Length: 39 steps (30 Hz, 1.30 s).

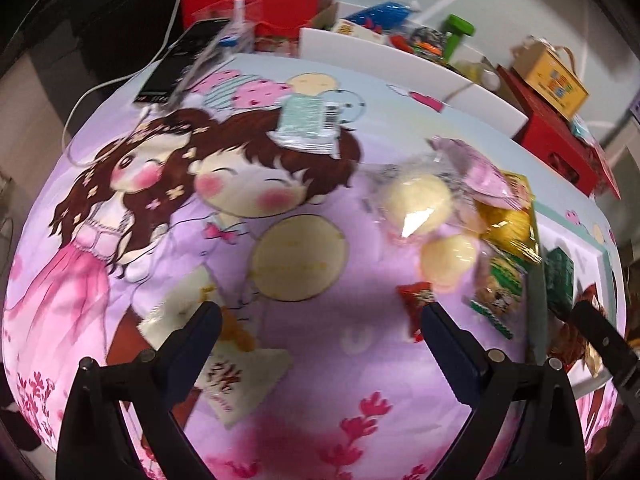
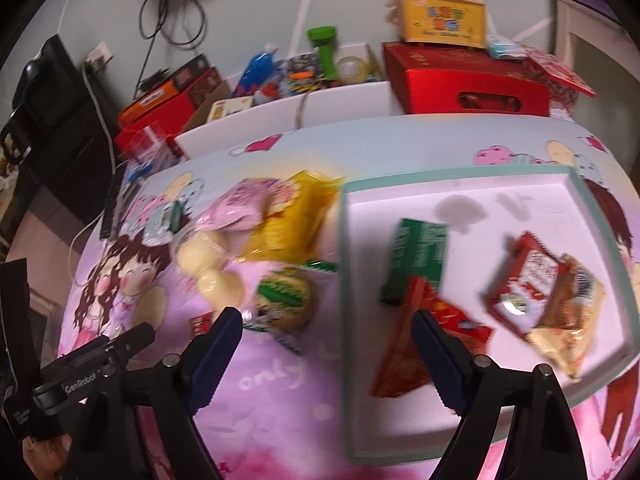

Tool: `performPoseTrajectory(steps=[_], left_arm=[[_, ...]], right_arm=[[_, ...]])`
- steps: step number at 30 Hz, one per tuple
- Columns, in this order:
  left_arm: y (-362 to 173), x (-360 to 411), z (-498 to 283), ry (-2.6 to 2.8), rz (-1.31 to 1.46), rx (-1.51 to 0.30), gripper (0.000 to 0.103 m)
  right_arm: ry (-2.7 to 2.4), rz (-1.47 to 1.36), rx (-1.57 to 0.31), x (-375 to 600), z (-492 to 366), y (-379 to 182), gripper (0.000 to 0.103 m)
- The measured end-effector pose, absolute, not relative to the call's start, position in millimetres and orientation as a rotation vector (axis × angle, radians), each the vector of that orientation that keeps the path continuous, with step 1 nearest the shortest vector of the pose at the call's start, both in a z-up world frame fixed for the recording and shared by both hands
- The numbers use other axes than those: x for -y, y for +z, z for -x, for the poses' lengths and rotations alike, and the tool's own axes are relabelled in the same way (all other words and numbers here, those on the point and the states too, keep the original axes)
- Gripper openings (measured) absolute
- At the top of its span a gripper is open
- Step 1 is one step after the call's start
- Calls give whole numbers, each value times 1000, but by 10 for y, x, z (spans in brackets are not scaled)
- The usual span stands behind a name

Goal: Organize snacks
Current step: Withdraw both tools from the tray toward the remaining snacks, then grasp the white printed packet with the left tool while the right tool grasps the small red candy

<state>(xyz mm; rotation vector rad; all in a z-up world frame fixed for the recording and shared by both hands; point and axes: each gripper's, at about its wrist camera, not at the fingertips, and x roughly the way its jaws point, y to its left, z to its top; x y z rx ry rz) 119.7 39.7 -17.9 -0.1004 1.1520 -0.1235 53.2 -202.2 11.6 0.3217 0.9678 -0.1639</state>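
Loose snacks lie on a cartoon-print cloth: a clear pack of pale round cakes [image 1: 420, 204] [image 2: 204, 260], a pink packet [image 1: 480, 168] [image 2: 244, 204], a yellow bag [image 1: 508, 220] [image 2: 296, 216], a green round snack [image 2: 284, 300] [image 1: 500, 288], a small red packet [image 1: 416, 300] and a mint packet [image 1: 308, 120]. A white tray with a teal rim [image 2: 460, 196] holds a green box [image 2: 416, 260], a red bag [image 2: 408, 352] and red-and-tan packets [image 2: 544, 292]. My left gripper [image 1: 320, 320] is open and empty above the cloth. My right gripper [image 2: 328, 320] is open and empty over the tray's left rim.
At the table's far side stand a white bin of assorted items [image 2: 304, 80] with a green bottle [image 2: 324, 52], red boxes [image 2: 460, 80] [image 1: 260, 4], and a yellow carry box [image 2: 440, 16]. A black device with a white cable [image 1: 176, 60] lies at the far left. The left gripper's body [image 2: 92, 364] shows in the right view.
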Motion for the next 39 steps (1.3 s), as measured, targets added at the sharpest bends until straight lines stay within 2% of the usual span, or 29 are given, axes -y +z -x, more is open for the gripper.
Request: performPoseTrajectory(steps=[13,26,30,36,39], left_arm=[[-273,-825,-1163,-33,143,-1176,100],[-535,-1004,-1138,9,192,-1247,100],[-589,-984,-1176,9,197,-1262,97],[-611,-960,-1187,15,181,-1264,95],[-607,-930,-1205,20,158,-1260,83]], right_arm=[[-50,-252,-1014,1432,-734,-96,81],[13,-136,-1081,976,-920,-405,78],[15,-124,-1092,940,-960,-469,70],[19,-126,-1091,924,-1018,-512,65],[26,-130,-1087,906,-1049,-517,64]])
